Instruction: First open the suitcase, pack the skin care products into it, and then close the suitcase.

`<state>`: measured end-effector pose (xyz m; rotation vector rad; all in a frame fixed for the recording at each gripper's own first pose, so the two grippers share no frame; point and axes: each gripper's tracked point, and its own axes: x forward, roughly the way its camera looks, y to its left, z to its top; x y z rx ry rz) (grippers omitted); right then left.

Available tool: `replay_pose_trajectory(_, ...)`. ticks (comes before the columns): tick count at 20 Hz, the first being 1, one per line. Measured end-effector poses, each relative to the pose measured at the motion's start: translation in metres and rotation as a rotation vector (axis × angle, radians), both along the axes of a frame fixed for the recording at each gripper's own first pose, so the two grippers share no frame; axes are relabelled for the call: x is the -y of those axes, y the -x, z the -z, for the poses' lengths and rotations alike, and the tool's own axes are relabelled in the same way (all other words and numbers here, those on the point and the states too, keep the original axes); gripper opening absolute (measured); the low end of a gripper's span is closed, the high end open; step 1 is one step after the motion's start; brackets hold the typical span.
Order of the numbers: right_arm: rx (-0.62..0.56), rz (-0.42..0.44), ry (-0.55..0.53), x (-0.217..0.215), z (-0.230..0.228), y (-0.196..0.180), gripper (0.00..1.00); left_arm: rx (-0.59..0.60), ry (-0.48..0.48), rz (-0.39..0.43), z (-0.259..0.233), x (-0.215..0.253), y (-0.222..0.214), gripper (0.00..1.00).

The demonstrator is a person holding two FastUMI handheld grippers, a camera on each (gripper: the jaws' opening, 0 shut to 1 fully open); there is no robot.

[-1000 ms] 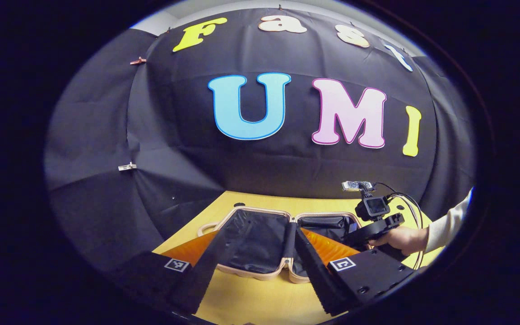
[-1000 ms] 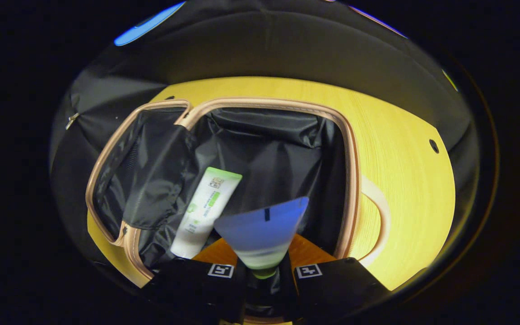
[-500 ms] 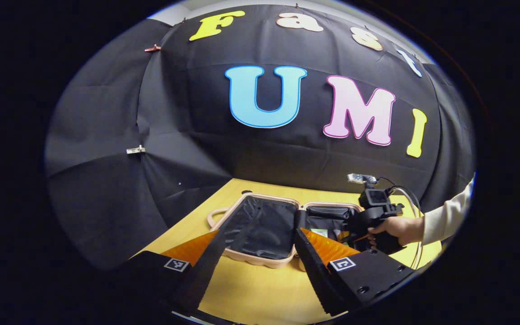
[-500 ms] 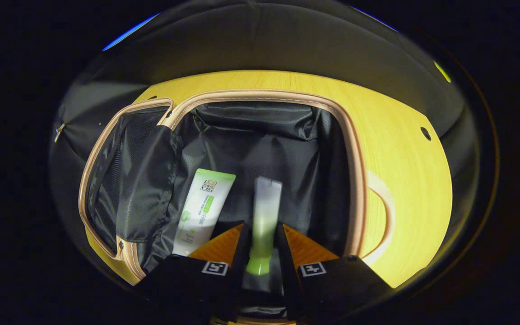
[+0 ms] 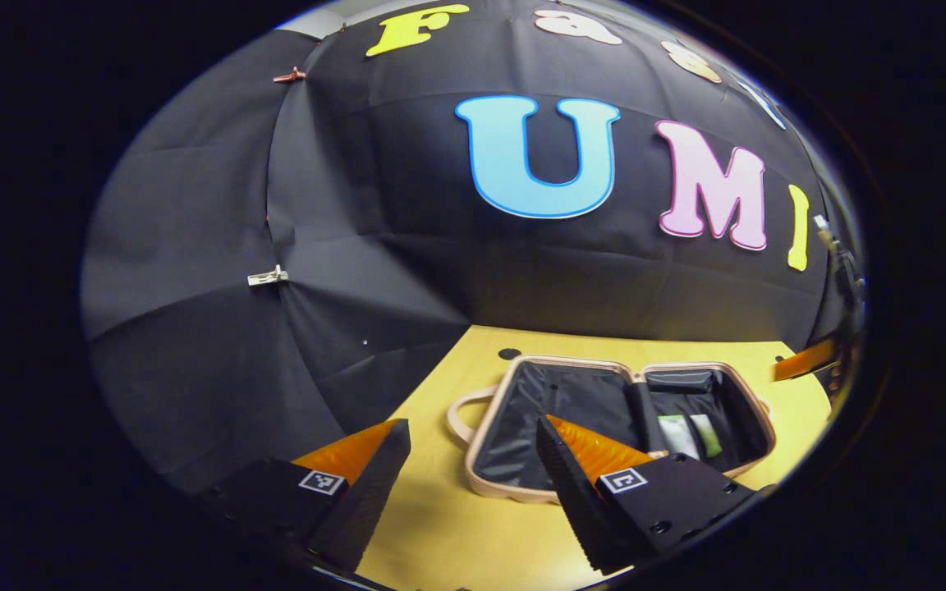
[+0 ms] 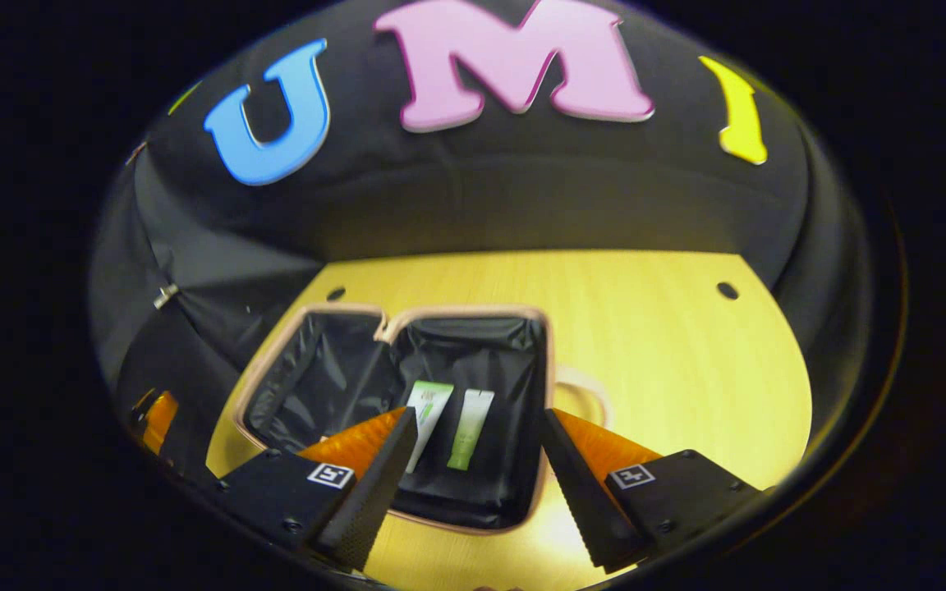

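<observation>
The beige suitcase [image 6: 543,361] lies open on the yellow table, both black-lined halves flat. Two skin care tubes rest side by side in its right half: a white one with green print [image 6: 425,410] and a white one with a green cap [image 6: 468,419]. My right gripper [image 6: 473,476] hangs open above that half, with nothing between its fingers. In the left gripper view the suitcase [image 5: 514,488] sits ahead and to the right, with the tubes [image 5: 688,435] inside. My left gripper [image 5: 465,484] is open over the table by the suitcase's left end.
The yellow table [image 6: 654,328] has small dark holes [image 6: 727,290] near its back edge. The suitcase's beige handles [image 5: 456,410] stick out at both ends. Black cloth walls close in the back and left. The other gripper's finger [image 5: 801,359] shows at the far right of the left gripper view.
My right gripper let go of the green-capped tube, which now lies in the suitcase, then opened wide and pulled back and up. The left gripper swung left, away from the suitcase.
</observation>
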<state>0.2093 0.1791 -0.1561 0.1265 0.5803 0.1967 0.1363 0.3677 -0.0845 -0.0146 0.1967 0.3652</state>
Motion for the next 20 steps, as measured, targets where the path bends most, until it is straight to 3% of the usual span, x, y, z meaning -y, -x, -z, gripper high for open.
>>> replay_pose_trajectory(2, 0.089, 0.033, 0.017, 0.034, -0.028, 0.021, 0.97, -0.043, 0.056, 0.041, 0.016, -0.024, -0.034, 0.98)
replay_pose_trajectory(6, 0.241, 0.201, 0.084, 0.124, -0.088, 0.043, 0.97, -0.126, 0.248, 0.073, 0.061, -0.062, -0.098, 0.96)
replay_pose_trajectory(7, 0.257, 0.233, 0.106, 0.139, -0.093, 0.048, 0.97, -0.157, 0.314, 0.06, 0.077, -0.071, -0.109, 0.93)
replay_pose_trajectory(10, 0.26, 0.304, 0.148, 0.177, -0.104, 0.065, 0.97, -0.233, 0.473, 0.025, 0.126, -0.09, -0.143, 0.96)
replay_pose_trajectory(13, 0.231, 0.372, 0.146, 0.199, -0.102, 0.084, 0.97, -0.249, 0.578, -0.005, 0.144, -0.099, -0.158, 0.94)
replay_pose_trajectory(15, 0.216, 0.395, 0.151, 0.207, -0.099, 0.094, 0.97, -0.226, 0.667, -0.011, 0.145, -0.099, -0.168, 0.87)
replay_pose_trajectory(16, 0.204, 0.407, 0.156, 0.212, -0.097, 0.099, 0.97, -0.222, 0.714, -0.015, 0.15, -0.096, -0.17, 0.76)
replay_pose_trajectory(19, 0.179, 0.43, 0.151, 0.219, -0.095, 0.107, 0.97, -0.24, 0.798, -0.01, 0.164, -0.087, -0.177, 0.56)
replay_pose_trajectory(20, 0.183, 0.434, 0.154, 0.222, -0.095, 0.107, 0.97, -0.239, 0.82, -0.006, 0.167, -0.082, -0.18, 0.43)
